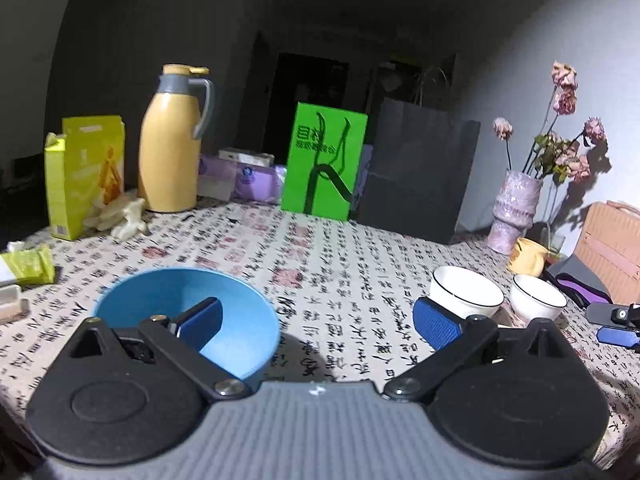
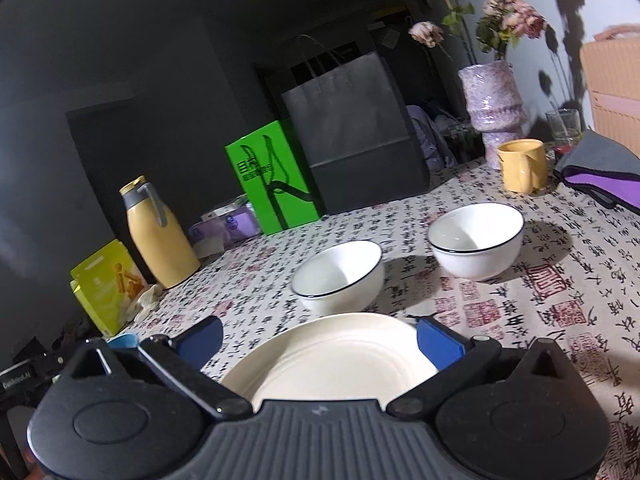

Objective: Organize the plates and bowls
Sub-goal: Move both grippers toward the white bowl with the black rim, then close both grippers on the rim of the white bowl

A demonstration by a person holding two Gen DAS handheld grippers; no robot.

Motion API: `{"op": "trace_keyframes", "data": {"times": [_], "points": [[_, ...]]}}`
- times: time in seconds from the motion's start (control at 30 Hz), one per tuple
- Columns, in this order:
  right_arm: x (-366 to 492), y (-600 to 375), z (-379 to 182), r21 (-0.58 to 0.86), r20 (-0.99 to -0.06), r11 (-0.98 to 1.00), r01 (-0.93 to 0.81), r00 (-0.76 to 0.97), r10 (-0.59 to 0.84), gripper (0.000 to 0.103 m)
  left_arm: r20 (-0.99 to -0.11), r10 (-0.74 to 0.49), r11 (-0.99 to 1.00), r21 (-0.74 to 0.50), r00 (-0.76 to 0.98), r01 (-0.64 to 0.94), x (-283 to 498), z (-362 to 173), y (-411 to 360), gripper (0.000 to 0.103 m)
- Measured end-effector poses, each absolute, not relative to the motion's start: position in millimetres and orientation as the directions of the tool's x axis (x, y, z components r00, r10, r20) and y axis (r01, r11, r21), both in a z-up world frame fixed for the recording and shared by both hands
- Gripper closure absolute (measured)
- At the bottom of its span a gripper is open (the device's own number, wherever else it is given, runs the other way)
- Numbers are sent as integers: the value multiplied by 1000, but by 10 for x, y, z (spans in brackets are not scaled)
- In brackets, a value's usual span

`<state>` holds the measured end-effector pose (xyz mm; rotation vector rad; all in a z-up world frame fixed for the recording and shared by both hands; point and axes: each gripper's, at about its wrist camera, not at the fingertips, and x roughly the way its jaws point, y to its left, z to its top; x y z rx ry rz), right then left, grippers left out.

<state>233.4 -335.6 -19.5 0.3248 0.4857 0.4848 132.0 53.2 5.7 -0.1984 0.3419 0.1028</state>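
My left gripper (image 1: pixel 318 322) hangs with its blue-padded fingers (image 1: pixel 436 326) spread wide and empty. The left pad shows in front of the round light-blue plastic bowl (image 1: pixel 160 300), which sits near me on the left of the bench (image 1: pixel 320 248); I cannot tell whether it touches. I judge this wide spread suits taking the bowl by its rim.

My right gripper (image 2: pixel 320 340) is just as wide apart and holds nothing. Its fingers (image 2: pixel 438 344) flank the round cream ceramic plate (image 2: pixel 332 356), which lies flat near me, ready to be a base for stacking.

Farther out stand two white ceramic bowls with thin dark rims: the nearer one (image 2: pixel 340 276) just beyond the plate, the farther one (image 2: pixel 476 240) to its right, apart from each other. All the dishes are still separate, so I judge gathering is barely begun.
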Motion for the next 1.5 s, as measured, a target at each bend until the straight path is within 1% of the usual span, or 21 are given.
{"op": "trace_keyframes", "data": {"times": [0.33,0.6,0.67,0.73,0.83,0.97,1.13,1.3,1.37,1.43,1.47,1.5], "points": [[2623,-3535,-252,394,-387,852,-346,778,495,0,-396,13,984,-156,918,-82,1705,4,240,0],[2916,-3479,5,337,-377,844,-418,761,528,0,-410,-70,981,-193,909,-11,2060,171,-13,0],[3012,-3413,63,300,-410,861,-411,759,505,0,-419,-93,977,-215,903,0,2158,215,-74,0],[3103,-3350,99,282,-429,859,-427,745,511,0,-431,-117,970,-241,895,11,2261,248,-132,0],[3245,-3266,138,277,-461,852,-444,717,523,0,-465,-126,967,-254,876,5,2430,284,-223,0],[3449,-3172,112,296,-518,848,-439,673,529,0,-530,-119,958,-284,839,-43,2688,303,-270,0],[3728,-3130,68,346,-569,844,-411,624,537,6,-625,-129,933,-339,769,-119,3050,274,-231,0],[3983,-3083,67,379,-610,840,-389,578,542,13,-673,-118,920,-350,730,-174,3328,250,-222,0],[4089,-3034,85,373,-631,844,-386,561,536,17,-691,-107,917,-346,715,-197,3419,238,-230,0],[4192,-2972,109,355,-649,849,-392,551,526,24,-706,-105,914,-346,701,-212,3510,222,-239,0],[4244,-2939,121,344,-658,851,-397,545,521,26,-712,-104,913,-345,694,-217,3556,215,-254,0],[4292,-2902,128,335,-666,852,-402,539,516,31,-718,-103,914,-341,688,-220,3598,210,-265,0]]}}
